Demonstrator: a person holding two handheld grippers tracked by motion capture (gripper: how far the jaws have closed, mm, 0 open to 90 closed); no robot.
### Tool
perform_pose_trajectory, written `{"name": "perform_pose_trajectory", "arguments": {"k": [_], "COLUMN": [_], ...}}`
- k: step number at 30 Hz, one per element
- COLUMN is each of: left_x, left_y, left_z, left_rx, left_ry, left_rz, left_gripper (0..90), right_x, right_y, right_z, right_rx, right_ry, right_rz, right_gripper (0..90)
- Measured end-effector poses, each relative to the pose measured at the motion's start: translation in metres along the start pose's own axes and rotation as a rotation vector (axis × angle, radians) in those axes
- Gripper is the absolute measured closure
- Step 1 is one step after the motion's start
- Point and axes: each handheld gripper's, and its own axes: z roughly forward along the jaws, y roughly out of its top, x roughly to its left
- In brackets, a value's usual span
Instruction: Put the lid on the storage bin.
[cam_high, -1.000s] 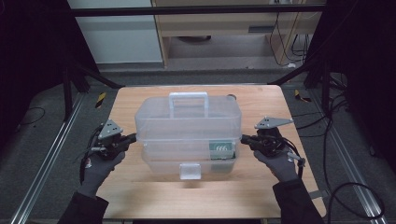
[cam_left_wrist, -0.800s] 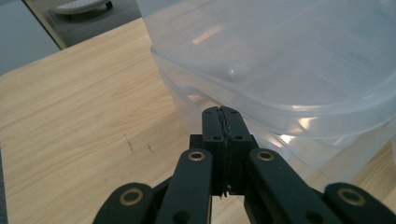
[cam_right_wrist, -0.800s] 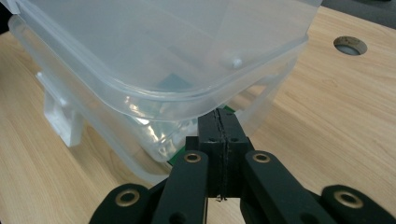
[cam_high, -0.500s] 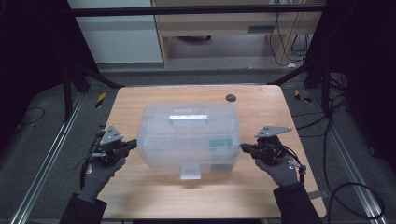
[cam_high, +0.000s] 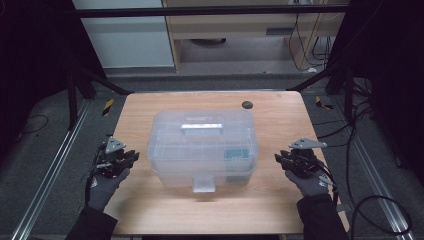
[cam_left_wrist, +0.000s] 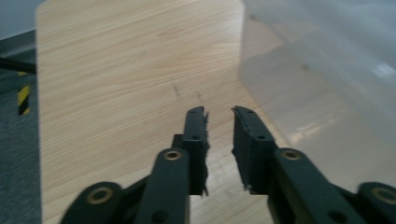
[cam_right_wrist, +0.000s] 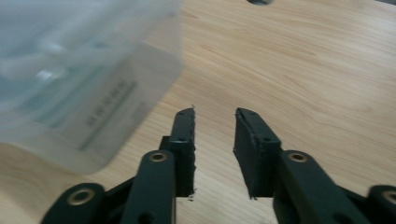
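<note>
Between box (cam_high: 202, 147) and grippers, bare table (cam_high: 270, 200).

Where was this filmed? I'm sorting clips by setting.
Probably a lab recording booth: a wooden table framed by black metal struts, loose cables on the floor, and a clear plastic box between two handheld grippers.

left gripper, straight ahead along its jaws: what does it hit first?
Probably bare wooden table. The left gripper has open, empty jaws pointing just past the clear plastic storage box, which sits beside that line; depth is unclear, so it might graze its side.
</note>
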Motion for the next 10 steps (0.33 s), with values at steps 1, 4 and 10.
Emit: {"name": "perform_pose_trajectory", "arguments": {"k": [1,4,10], "left_x": [0.002,0.007,0.015], "left_y": [-0.002,-0.008,-0.015], "left_z": [0.002,0.008,0.016], "left_rx": [-0.001,0.016,0.048], "left_ry": [0.013,0.048,0.081], "left_rz": [-0.014,-0.031,-0.054], "left_gripper": [66.6,56.7,43.0], "right_x": [-0.004,-0.014,-0.030], "right_y": [-0.003,-0.012,-0.022], "right_z": [0.001,0.005,0.011], "right_rx": [0.001,-0.015,-0.001], "right_ry": [-0.016,-0.063,-0.105], "right_rz": [0.003,0.025,0.078], "right_gripper": [66.1,55.9,43.7]}}
